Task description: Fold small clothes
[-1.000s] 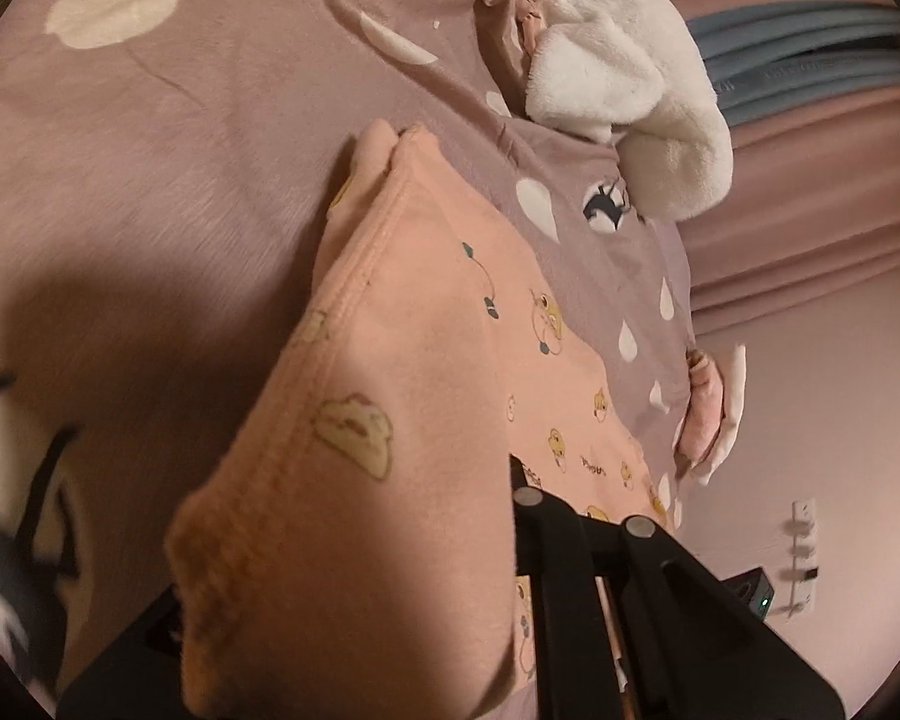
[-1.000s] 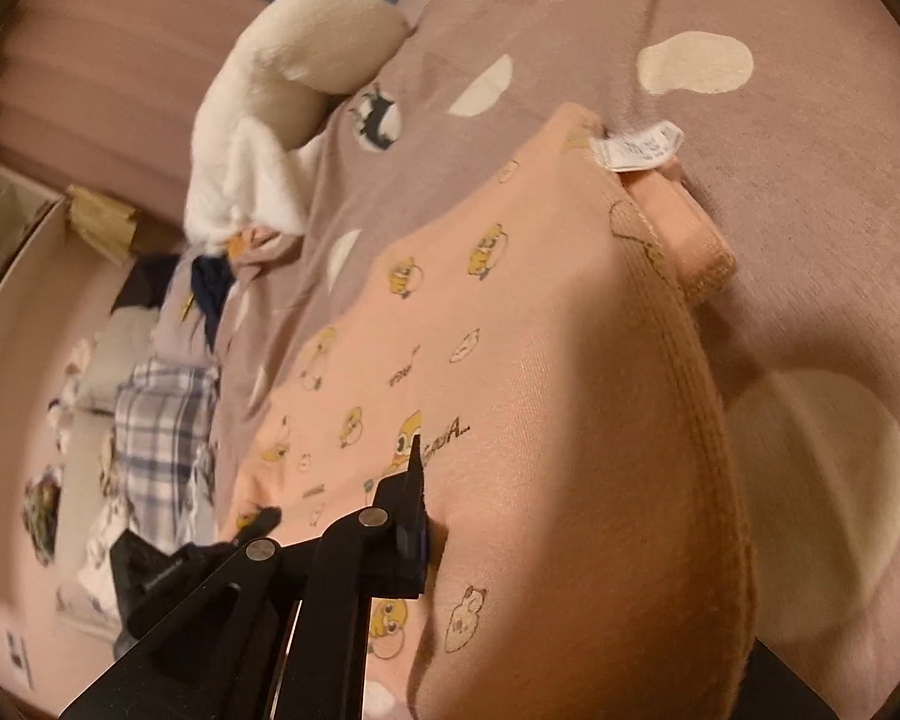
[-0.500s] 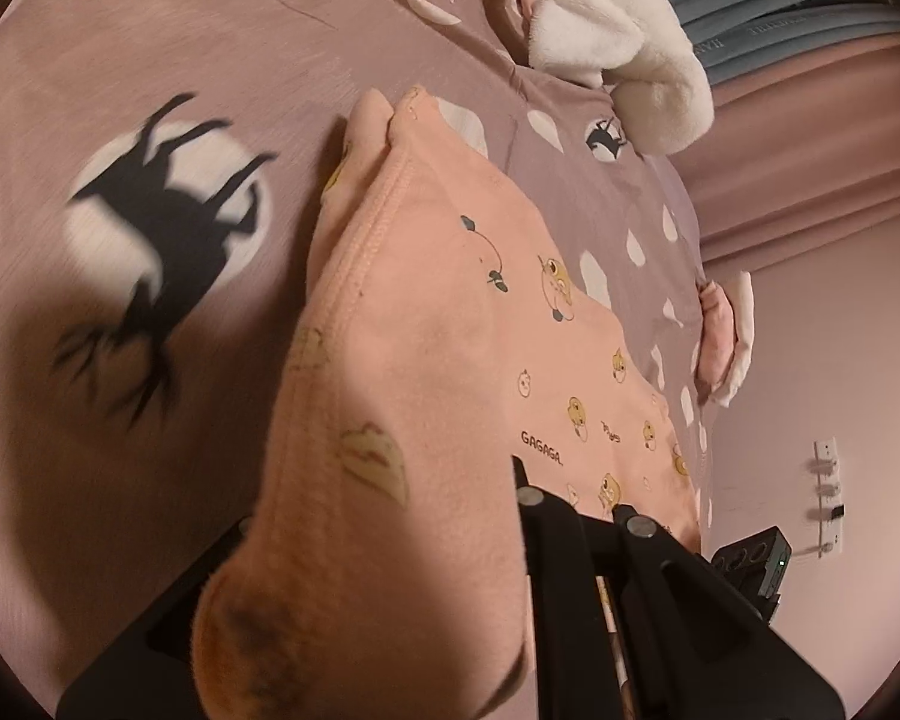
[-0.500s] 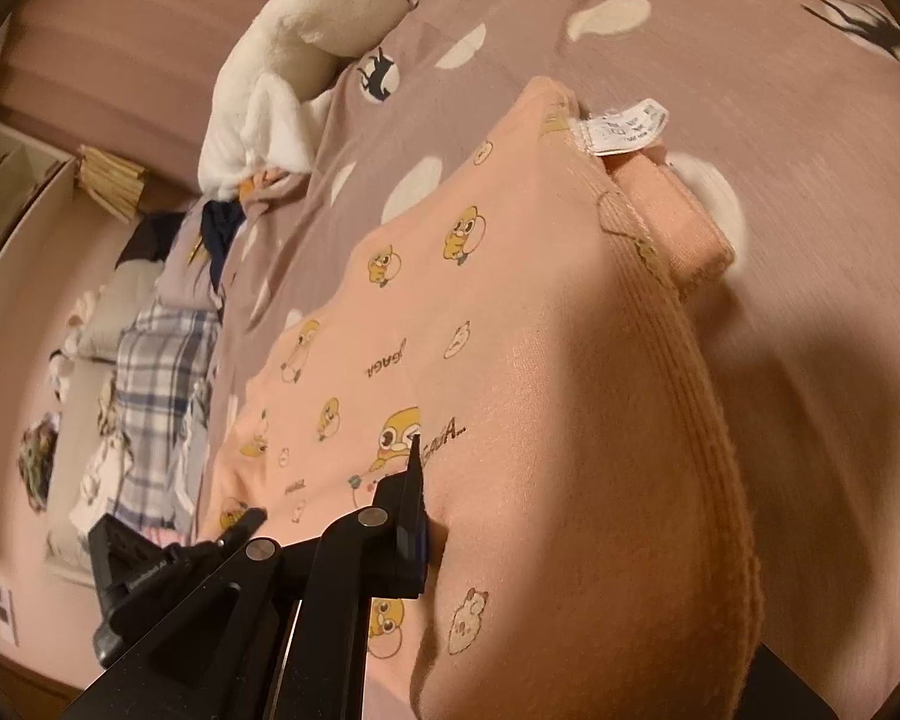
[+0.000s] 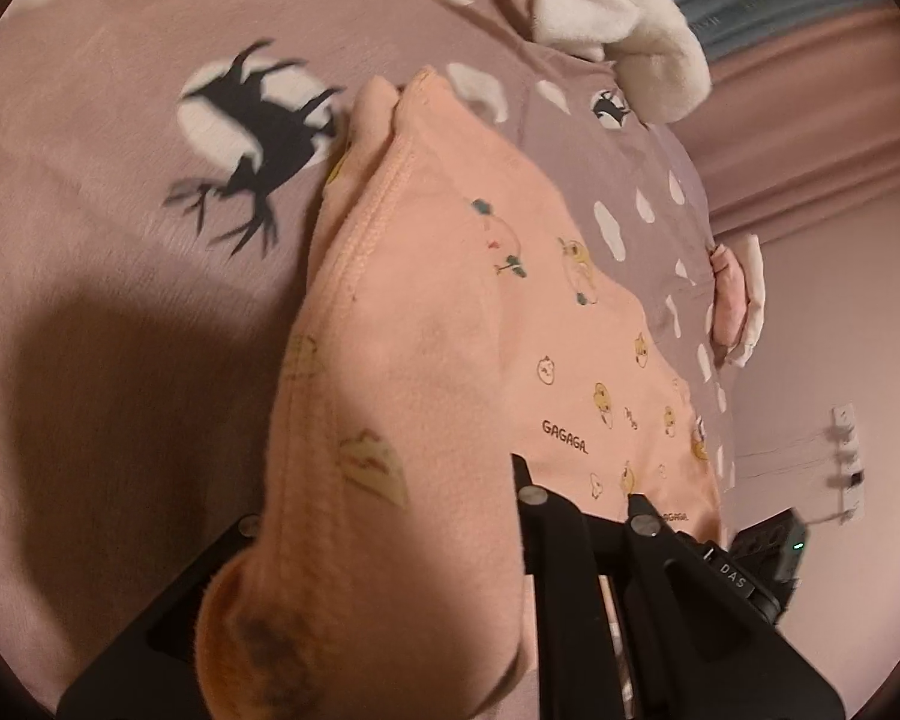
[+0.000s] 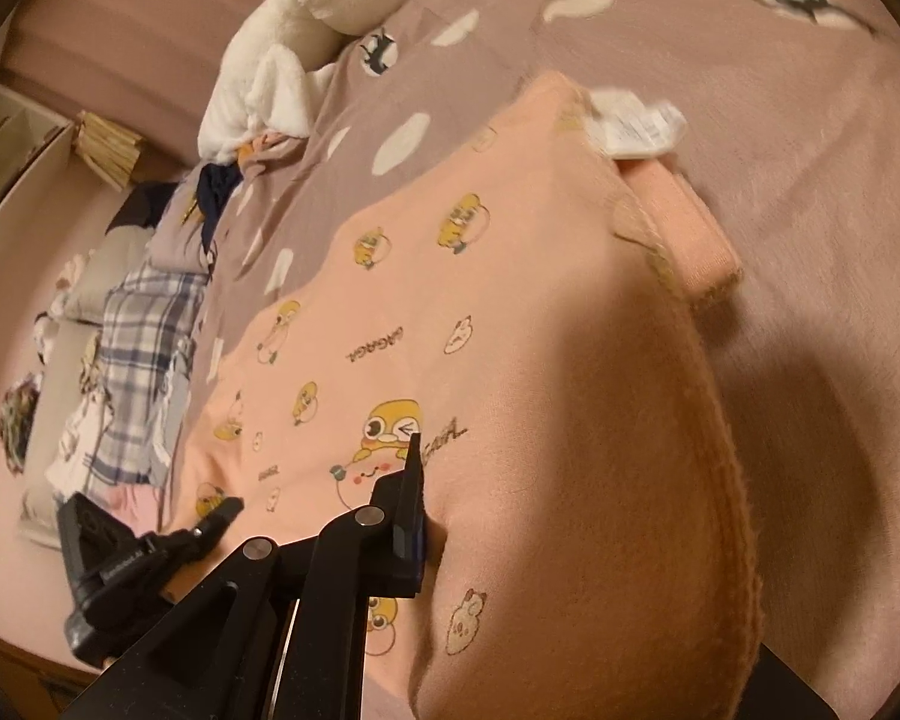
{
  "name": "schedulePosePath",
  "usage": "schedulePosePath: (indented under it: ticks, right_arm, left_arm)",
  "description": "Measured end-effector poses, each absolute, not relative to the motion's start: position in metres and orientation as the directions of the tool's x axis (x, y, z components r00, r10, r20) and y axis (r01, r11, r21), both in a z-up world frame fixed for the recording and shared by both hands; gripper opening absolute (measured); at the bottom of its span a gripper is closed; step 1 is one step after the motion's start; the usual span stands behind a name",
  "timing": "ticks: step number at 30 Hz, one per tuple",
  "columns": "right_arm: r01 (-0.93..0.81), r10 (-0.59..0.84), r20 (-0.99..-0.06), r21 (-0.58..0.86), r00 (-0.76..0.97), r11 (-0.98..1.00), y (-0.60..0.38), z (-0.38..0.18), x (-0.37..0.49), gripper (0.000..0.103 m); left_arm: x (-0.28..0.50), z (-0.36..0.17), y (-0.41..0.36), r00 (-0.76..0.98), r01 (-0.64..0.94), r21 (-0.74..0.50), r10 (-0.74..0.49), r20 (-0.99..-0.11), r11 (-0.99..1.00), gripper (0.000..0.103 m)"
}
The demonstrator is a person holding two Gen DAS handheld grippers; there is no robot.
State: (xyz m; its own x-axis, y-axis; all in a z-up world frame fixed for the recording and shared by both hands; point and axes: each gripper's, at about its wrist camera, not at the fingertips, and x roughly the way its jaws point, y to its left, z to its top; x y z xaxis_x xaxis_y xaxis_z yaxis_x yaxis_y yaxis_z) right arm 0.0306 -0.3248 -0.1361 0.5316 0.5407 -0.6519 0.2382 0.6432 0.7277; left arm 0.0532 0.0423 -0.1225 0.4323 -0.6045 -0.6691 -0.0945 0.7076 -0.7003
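A small peach fleece garment [image 5: 450,312] printed with yellow chicks lies stretched over a mauve bedspread [image 5: 90,192]. My left gripper [image 5: 390,540] is shut on one hem corner, and the cloth drapes over its fingers. My right gripper [image 6: 570,510] is shut on the other corner of the same garment [image 6: 450,312]; only its left finger [image 6: 411,498] shows. A white care label [image 6: 636,123] sticks out at the garment's far end. The left gripper also shows in the right wrist view [image 6: 126,552].
A white fluffy blanket [image 5: 618,6] lies at the far end of the bed, also in the right view [image 6: 288,54]. A plaid cloth [image 6: 144,324] and other clothes lie beside the bed. A pink wall [image 5: 840,312] with a socket stands on the right.
Both grippers have drawn the garment along the bedspread; the deer print now sits nearer the garment's far corner. Both stay shut on the hem.
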Motion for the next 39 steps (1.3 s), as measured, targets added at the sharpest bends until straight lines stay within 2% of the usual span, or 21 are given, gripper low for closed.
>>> schedulePosePath:
  ticks: [2, 14, 21, 29, 39]
  right_arm:
    - [0.249, 0.566, -0.624, 0.759, 0.539, 0.601, -0.328, -0.14, 0.029, 0.008]
    - [0.263, 0.579, -0.628, 0.763, 0.52, 0.591, -0.323, -0.139, 0.024, 0.008]
    - [0.311, 0.581, -0.635, 0.765, 0.51, 0.564, -0.342, -0.14, -0.002, 0.008]
    - [0.314, 0.524, -0.681, 0.716, 0.511, 0.624, -0.351, -0.131, -0.023, 0.008]
    - [0.321, 0.516, -0.686, 0.711, 0.512, 0.626, -0.355, -0.13, -0.033, 0.008]
  left_arm:
    - [0.051, -0.125, 0.046, 0.435, -0.103, -0.719, -0.619, -0.654, 0.687, 0.017]
    - [0.048, -0.124, 0.048, 0.411, -0.051, -0.696, -0.62, -0.668, 0.716, 0.021]
    - [0.045, -0.135, 0.077, 0.345, -0.15, -0.777, -0.704, -0.621, 0.612, 0.022]
    - [0.026, -0.12, 0.081, 0.362, -0.062, -0.681, -0.62, -0.696, 0.729, 0.022]
    - [0.021, -0.125, 0.1, 0.352, -0.088, -0.684, -0.62, -0.701, 0.724, 0.022]
